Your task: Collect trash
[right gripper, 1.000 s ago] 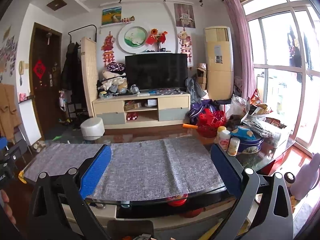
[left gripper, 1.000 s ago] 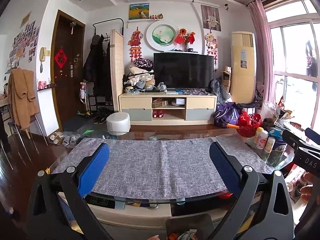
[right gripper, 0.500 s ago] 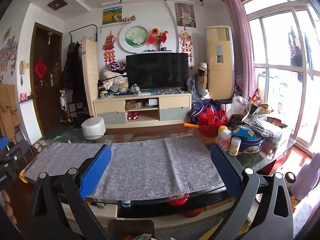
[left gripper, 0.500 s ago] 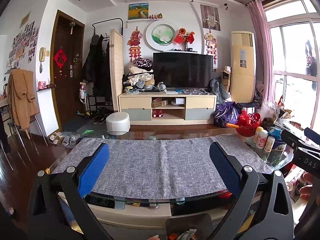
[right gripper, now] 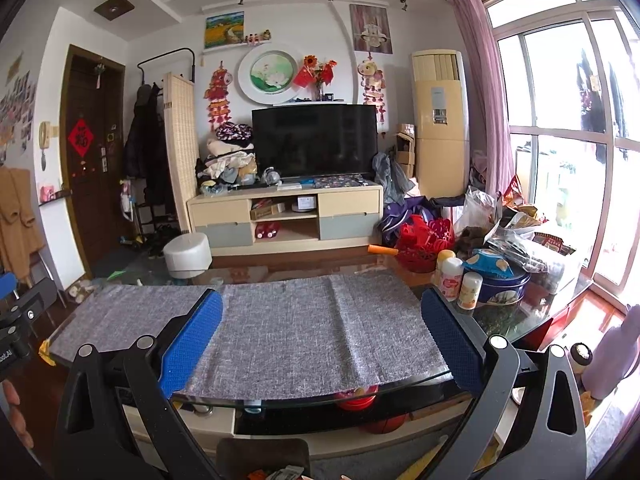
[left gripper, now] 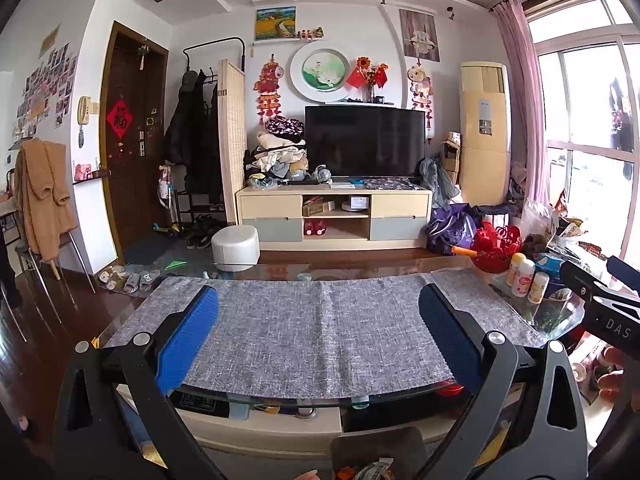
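1. Glass-topped desk (left gripper: 400,270) covered by a grey woven fabric runner (left gripper: 320,328); the runner's surface is bare, no trash on it.
2. Cluttered far-right end of desk: crinkly plastic bags and snack wrappers (right gripper: 516,232), round blue tin with a blue packet on top (right gripper: 500,284), three small white bottles with orange labels (right gripper: 454,276), red plastic basket (right gripper: 424,242). Which of these counts as trash, cannot tell.
3. Left gripper (left gripper: 318,326): black frame, blue pads, jaws wide apart, holding nothing, hovering over the near desk edge.
4. Right gripper (right gripper: 322,328): same build, also spread wide, empty, just off the near edge; its body shows at the right edge of the left wrist view.
5. Crumpled wrapper scraps in a dark container (left gripper: 372,470) at the bottom of both views, below the desk edge; looks like the trash bin, partly cut off.
6. Handling judgement: wrappers and bags are light, soft, crinkly and slippery; pinch a bunched fold or crimped edge, not a flat face. Bottles are stiff and tippy; take them at mid-body.
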`<state>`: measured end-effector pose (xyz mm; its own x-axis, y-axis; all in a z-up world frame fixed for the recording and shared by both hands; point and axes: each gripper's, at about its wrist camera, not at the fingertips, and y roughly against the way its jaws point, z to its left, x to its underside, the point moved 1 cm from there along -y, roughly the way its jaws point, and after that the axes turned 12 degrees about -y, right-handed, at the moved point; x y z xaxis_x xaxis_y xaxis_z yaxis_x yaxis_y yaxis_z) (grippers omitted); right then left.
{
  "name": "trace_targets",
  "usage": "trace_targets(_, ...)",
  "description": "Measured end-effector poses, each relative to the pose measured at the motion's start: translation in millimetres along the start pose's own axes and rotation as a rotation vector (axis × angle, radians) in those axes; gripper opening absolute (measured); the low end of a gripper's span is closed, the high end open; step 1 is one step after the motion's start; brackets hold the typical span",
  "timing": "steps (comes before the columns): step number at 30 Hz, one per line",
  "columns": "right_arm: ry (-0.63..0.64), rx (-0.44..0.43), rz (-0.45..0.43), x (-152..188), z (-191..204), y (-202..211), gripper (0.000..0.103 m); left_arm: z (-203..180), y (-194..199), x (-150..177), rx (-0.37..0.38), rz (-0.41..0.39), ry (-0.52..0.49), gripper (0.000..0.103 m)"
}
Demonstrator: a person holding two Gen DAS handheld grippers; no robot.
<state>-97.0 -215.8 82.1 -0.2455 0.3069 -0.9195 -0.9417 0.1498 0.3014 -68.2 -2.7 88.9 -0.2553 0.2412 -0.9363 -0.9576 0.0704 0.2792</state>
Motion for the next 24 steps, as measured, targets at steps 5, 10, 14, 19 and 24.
trace_targets(5,0.001,0.002,0.004,2.4,4.5,0.8,0.1,2.1,0.1,-0.1,0.0,0.0,0.002,0.095)
trace_targets(10,0.001,0.01,0.007,3.2,5.3,0.7,0.1,4.1,-0.6,-0.1,-0.014,0.004,0.009,0.095)
trace_targets(14,0.001,0.011,0.007,3.6,5.4,1.1,0.1,6.0,-0.8,0.5,-0.022,0.004,0.016,0.095)
trace_targets(19,0.003,0.013,0.016,4.5,5.1,0.0,0.1,6.9,-1.2,0.9,-0.022,-0.006,0.019,0.095)
trace_targets(24,0.001,0.016,0.023,4.7,1.3,-1.3,0.1,7.2,-2.9,1.3,-0.009,-0.001,0.019,0.095)
